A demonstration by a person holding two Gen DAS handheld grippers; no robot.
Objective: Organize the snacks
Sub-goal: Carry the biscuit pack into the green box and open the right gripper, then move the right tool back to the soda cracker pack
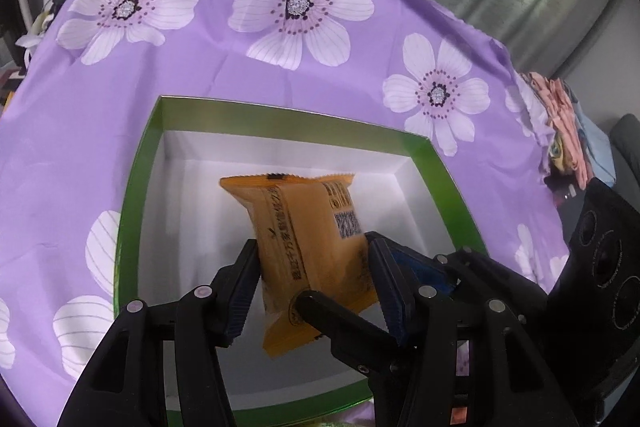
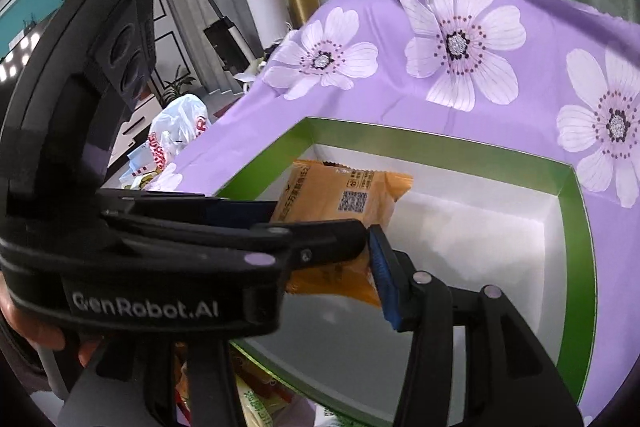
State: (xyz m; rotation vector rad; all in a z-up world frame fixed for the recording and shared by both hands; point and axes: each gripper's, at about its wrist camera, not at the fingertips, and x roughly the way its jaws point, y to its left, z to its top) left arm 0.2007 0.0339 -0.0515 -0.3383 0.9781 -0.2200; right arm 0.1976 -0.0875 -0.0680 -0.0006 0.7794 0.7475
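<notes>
Left wrist view looks down into the green-rimmed box (image 1: 280, 123), which sits on the purple flowered cloth (image 1: 200, 75) with its white interior open to receive snacks; the left gripper (image 1: 312, 247) is clamped on the orange snack packet (image 1: 296, 211), one finger pressing each side, so the packet hangs tilted above the box floor, not resting on it; the hold looks firm enough to carry but soft enough not to crush the wrapper; the right gripper (image 2: 320, 251) crowds in from the side, and its blue pad (image 2: 382, 267) touches the packet's edge, but its other finger is hidden behind the left tool, so I cannot tell whether it grips; more packets (image 2: 256, 399) lie outside the box's near rim, likely waiting their turn.
</notes>
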